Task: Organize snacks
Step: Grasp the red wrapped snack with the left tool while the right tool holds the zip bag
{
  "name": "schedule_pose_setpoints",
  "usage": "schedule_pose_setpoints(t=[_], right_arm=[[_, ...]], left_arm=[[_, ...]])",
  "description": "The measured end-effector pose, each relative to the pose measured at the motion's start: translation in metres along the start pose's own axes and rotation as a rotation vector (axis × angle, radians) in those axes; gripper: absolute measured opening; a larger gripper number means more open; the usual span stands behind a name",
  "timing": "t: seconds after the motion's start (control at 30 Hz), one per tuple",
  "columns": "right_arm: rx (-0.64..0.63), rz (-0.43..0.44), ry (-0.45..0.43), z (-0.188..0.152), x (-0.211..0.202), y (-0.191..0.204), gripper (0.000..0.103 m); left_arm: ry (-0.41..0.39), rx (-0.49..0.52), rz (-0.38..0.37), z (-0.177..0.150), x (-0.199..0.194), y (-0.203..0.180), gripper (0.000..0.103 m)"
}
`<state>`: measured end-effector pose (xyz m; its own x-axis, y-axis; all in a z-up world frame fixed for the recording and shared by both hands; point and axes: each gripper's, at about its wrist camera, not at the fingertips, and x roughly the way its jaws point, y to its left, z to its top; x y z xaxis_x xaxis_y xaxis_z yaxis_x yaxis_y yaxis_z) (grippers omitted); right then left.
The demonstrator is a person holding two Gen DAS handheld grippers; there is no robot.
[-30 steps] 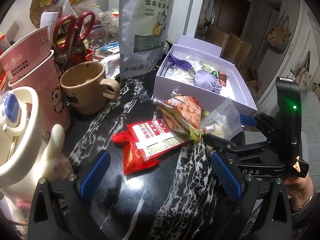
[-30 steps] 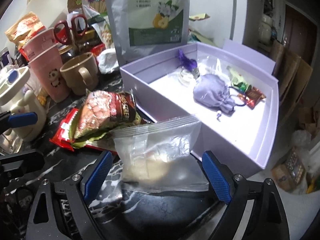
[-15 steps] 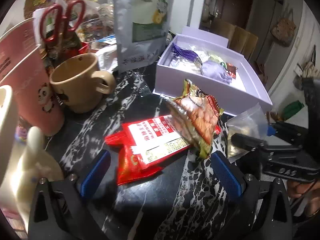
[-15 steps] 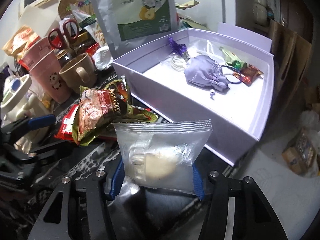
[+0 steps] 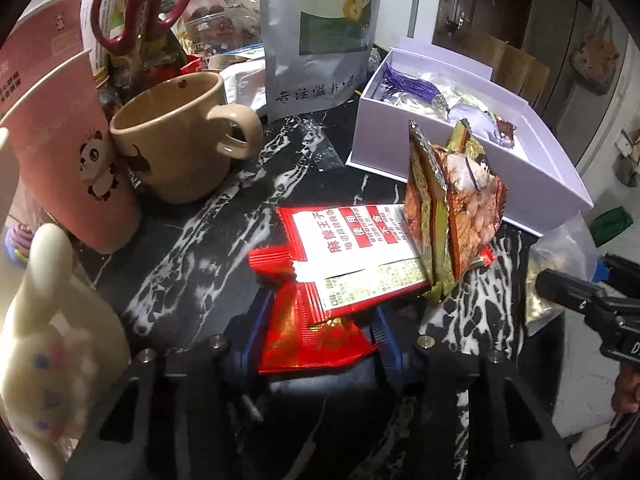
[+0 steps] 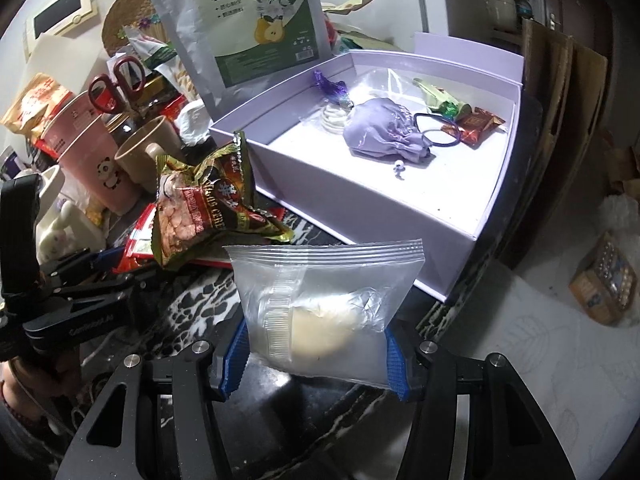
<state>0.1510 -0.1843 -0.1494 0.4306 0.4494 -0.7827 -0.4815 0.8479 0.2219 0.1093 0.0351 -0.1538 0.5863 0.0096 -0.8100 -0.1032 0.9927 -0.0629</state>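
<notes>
Both grippers have just closed: the left gripper [image 5: 316, 334] now clamps the red snack packet [image 5: 344, 264] at lower centre, and the right gripper [image 6: 316, 354] pinches the clear zip bag [image 6: 324, 304] by its side edges. A peanut packet [image 6: 204, 208] leans on the red one. Beyond it, the lavender box [image 6: 448, 264] has bare floor along its near wall.

Tan mug [image 5: 176, 136] beside pink panda cup [image 5: 68, 140]; red scissors [image 5: 136, 4] behind; black marble tabletop [image 5: 192, 248].

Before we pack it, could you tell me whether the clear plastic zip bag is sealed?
Cannot tell: the clear plastic zip bag shows its ridged top strip lying flat, nothing more.
</notes>
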Motion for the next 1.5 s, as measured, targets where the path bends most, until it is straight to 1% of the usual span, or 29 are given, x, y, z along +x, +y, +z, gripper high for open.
schedule_pose_setpoints(t=[0.03, 0.07, 0.1, 0.23, 0.43, 0.77, 0.9, 1.03, 1.07, 1.13, 1.2, 1.27, 1.3, 1.33, 1.37, 1.4, 1.43, 1.47, 1.5], right_arm=[[0.000, 0.002, 0.000, -0.001, 0.000, 0.000, 0.056], [0.000, 0.003, 0.000, -0.001, 0.000, 0.000, 0.056], [0.000, 0.003, 0.000, -0.001, -0.001, 0.000, 0.056], [-0.004, 0.005, -0.004, -0.004, -0.005, 0.001, 0.056], [-0.003, 0.014, -0.009, -0.013, -0.012, 0.004, 0.056], [0.013, 0.050, -0.005, -0.039, -0.027, 0.011, 0.056], [0.010, 0.060, -0.005, -0.047, -0.031, 0.014, 0.056], [0.006, 0.079, -0.009, -0.053, -0.037, 0.019, 0.056], [0.004, 0.083, -0.012, -0.054, -0.039, 0.020, 0.056], [0.002, 0.095, -0.017, -0.055, -0.042, 0.023, 0.056], [-0.001, 0.109, -0.023, -0.056, -0.045, 0.025, 0.056], [-0.007, 0.116, -0.024, -0.059, -0.046, 0.028, 0.056], [-0.009, 0.115, -0.021, -0.060, -0.045, 0.029, 0.056], [-0.009, 0.113, -0.016, -0.061, -0.044, 0.030, 0.056], [-0.006, 0.116, -0.011, -0.063, -0.043, 0.030, 0.056], [-0.002, 0.120, -0.009, -0.064, -0.043, 0.030, 0.056], [0.002, 0.123, -0.008, -0.066, -0.044, 0.029, 0.056], [0.005, 0.123, -0.006, -0.067, -0.044, 0.029, 0.056], [0.007, 0.123, -0.004, -0.068, -0.044, 0.028, 0.056]], left_arm=[[0.000, -0.006, -0.008, -0.001, -0.001, 0.001, 0.047], [0.000, -0.005, -0.008, -0.002, -0.002, 0.000, 0.042], [0.000, -0.003, -0.009, -0.003, -0.003, -0.001, 0.041], [0.017, 0.002, -0.026, -0.012, -0.011, -0.005, 0.041], [0.043, 0.006, -0.047, -0.034, -0.027, -0.012, 0.040], [0.060, -0.003, -0.083, -0.063, -0.047, -0.026, 0.040], [0.057, -0.016, -0.106, -0.068, -0.054, -0.029, 0.040], [0.033, -0.019, -0.120, -0.068, -0.066, -0.031, 0.040], [0.023, -0.018, -0.122, -0.067, -0.070, -0.033, 0.031], [0.010, -0.013, -0.130, -0.065, -0.076, -0.035, 0.030], [0.008, 0.004, -0.098, -0.065, -0.076, -0.039, 0.030], [0.025, 0.026, -0.078, -0.068, -0.070, -0.042, 0.030], [0.026, 0.019, -0.082, -0.069, -0.068, -0.042, 0.030], [0.029, 0.007, -0.103, -0.070, -0.067, -0.041, 0.030], [0.045, 0.004, -0.122, -0.070, -0.064, -0.040, 0.033], [0.053, 0.007, -0.125, -0.071, -0.063, -0.040, 0.035], [0.068, 0.010, -0.130, -0.071, -0.061, -0.040, 0.041], [0.088, 0.010, -0.139, -0.072, -0.058, -0.040, 0.051], [0.120, 0.011, -0.146, -0.073, -0.054, -0.041, 0.054]])
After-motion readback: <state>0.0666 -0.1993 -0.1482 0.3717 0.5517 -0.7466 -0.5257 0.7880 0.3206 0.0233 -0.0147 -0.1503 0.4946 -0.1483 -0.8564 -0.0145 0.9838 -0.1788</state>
